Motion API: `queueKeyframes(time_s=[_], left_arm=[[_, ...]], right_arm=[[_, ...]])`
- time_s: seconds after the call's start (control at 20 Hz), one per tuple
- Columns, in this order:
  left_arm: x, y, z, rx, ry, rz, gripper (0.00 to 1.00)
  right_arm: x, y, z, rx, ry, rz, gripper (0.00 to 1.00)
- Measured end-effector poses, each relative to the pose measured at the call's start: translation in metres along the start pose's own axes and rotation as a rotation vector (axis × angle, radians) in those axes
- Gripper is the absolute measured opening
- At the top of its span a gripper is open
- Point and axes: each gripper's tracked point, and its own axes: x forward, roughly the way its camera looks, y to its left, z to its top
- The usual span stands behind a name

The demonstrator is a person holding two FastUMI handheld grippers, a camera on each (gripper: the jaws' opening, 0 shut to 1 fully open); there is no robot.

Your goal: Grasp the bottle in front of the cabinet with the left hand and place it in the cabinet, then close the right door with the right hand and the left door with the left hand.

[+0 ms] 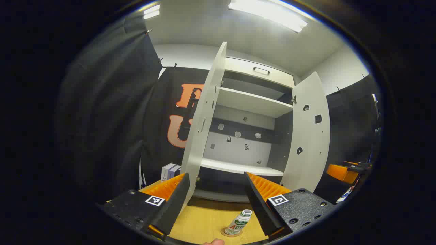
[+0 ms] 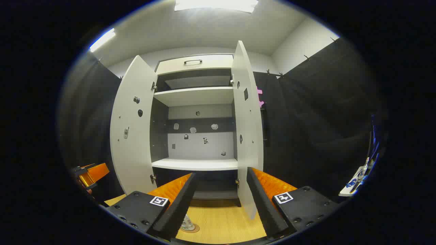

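Both grippers, left gripper [image 1: 216,200] and right gripper [image 2: 221,200], have jaws wide apart before the open cabinet [image 2: 196,165], bottle [image 1: 239,223] standing on the table [image 1: 204,221]

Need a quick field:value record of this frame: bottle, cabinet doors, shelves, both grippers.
bottle: upright on a round coaster on the wooden surface, in front of the cabinet; bottle
cabinet: white, interior empty where visible
left door: open
right door: open
shelves: two visible, both bare
left gripper: open, above the bottle, not touching it
right gripper: open, holding nothing, facing the cabinet
task stage: bottle not yet grasped
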Motion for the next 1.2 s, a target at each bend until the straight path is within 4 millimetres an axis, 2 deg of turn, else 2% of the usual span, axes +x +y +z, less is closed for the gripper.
queueKeyframes(time_s=[0.1, 0.15, 0.2, 0.4, 0.5, 0.55, 0.75, 0.85, 1.15, 1.2], left_arm=[[0.0007, 0.0008, -0.0003, -0.004, -0.001, 0.0, 0.95], [0.0007, 0.0004, -0.001, -0.003, -0.001, 0.0, 0.99], [0.0004, 0.0002, -0.0011, 0.0, -0.001, 0.0, 0.95], [0.0013, 0.0024, 0.0, 0.004, -0.005, 0.006, 0.95], [0.0015, 0.0041, -0.0007, 0.01, -0.003, 0.009, 0.99], [0.0016, 0.0047, -0.0001, 0.01, -0.006, 0.01, 0.95], [0.0023, 0.0061, 0.0005, 0.01, -0.008, 0.012, 0.99], [0.0015, 0.0062, -0.0001, 0.009, -0.008, 0.011, 0.95], [0.0059, 0.0057, -0.0031, 0.001, -0.004, 0.01, 0.95], [0.0083, 0.0028, -0.0041, 0.0, -0.003, -0.001, 0.99]], right_arm=[[-0.0002, -0.0011, -0.0015, -0.001, 0.004, -0.002, 0.96], [-0.0001, -0.0017, -0.0012, -0.002, 0.005, -0.003, 0.96], [0.0006, -0.0028, -0.0013, -0.001, 0.004, -0.006, 0.96], [0.0021, -0.0018, -0.001, 0.002, 0.003, -0.005, 0.97], [0.0029, -0.0013, -0.0013, 0.001, 0.004, -0.005, 0.97], [0.0026, -0.001, -0.0013, 0.001, 0.004, -0.005, 0.97], [0.0046, 0.0001, -0.0017, 0.004, 0.006, -0.003, 0.96], [0.0048, 0.0, -0.0014, 0.006, 0.006, -0.005, 0.97], [0.0027, -0.0028, -0.001, 0.0, 0.007, -0.011, 0.96], [0.0031, -0.0033, -0.0017, 0.0, 0.01, -0.011, 0.96]])
